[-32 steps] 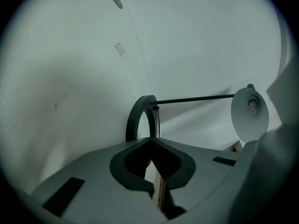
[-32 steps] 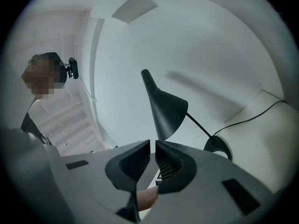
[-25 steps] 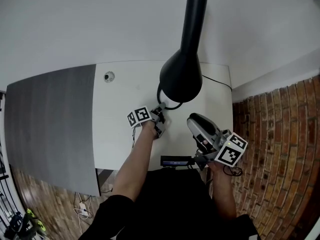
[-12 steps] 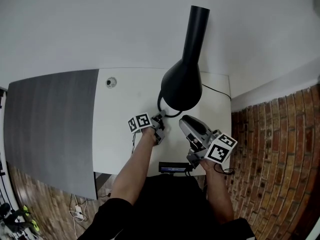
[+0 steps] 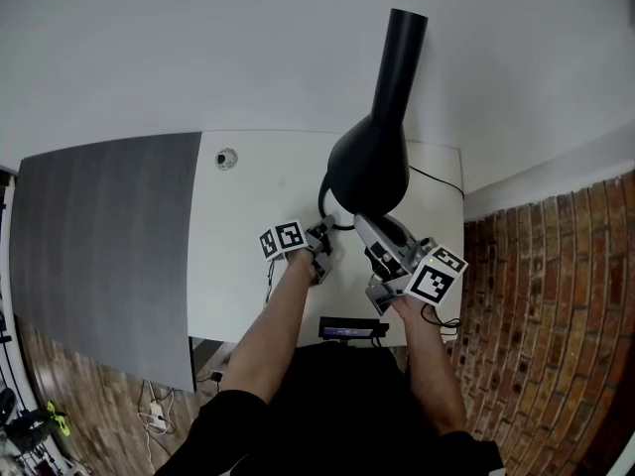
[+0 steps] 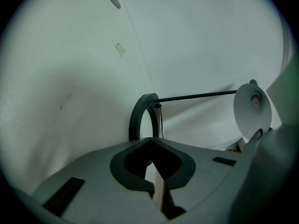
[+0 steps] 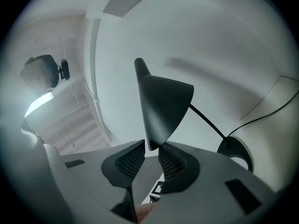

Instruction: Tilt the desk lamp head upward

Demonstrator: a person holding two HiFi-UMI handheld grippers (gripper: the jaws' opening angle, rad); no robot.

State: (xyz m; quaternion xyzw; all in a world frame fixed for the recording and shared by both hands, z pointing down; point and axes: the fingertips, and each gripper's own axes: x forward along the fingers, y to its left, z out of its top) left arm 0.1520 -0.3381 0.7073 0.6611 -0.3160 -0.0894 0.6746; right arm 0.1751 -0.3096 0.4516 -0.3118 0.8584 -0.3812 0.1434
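Right gripper (image 5: 373, 228) reaches the black desk lamp head (image 5: 369, 172) at the far right of the white tabletop (image 5: 248, 206). The lamp is the only large thing standing there.

In the right gripper view, the lamp head (image 7: 161, 101) hangs directly ahead. Its lowest edge dips into the narrow gap between the two fingers (image 7: 128, 164). They stand a little apart on either side of that rim and I can see no firm clamp on it. A thin arm (image 7: 205, 120) runs from the lamp head down to the ring-shaped base (image 7: 236, 153) on the right.

The left gripper (image 5: 319, 238) is low on the tabletop, to the left of the right one. Its tips are at the near edge of the ring base (image 5: 323, 198). In the left gripper view, its fingers (image 6: 126, 162) come together at the tip. The ring (image 6: 140, 118) rises just beyond them. Its lower part is hidden behind the fingers, so I cannot say whether they pinch it or only press beside it. I take this as bracing the lamp.

As I read it, the approach is done and the tilt itself is not. The lamp head points its opening downward toward the near side. What remains is to close the right fingers on the rim and raise that edge while the base stays put.
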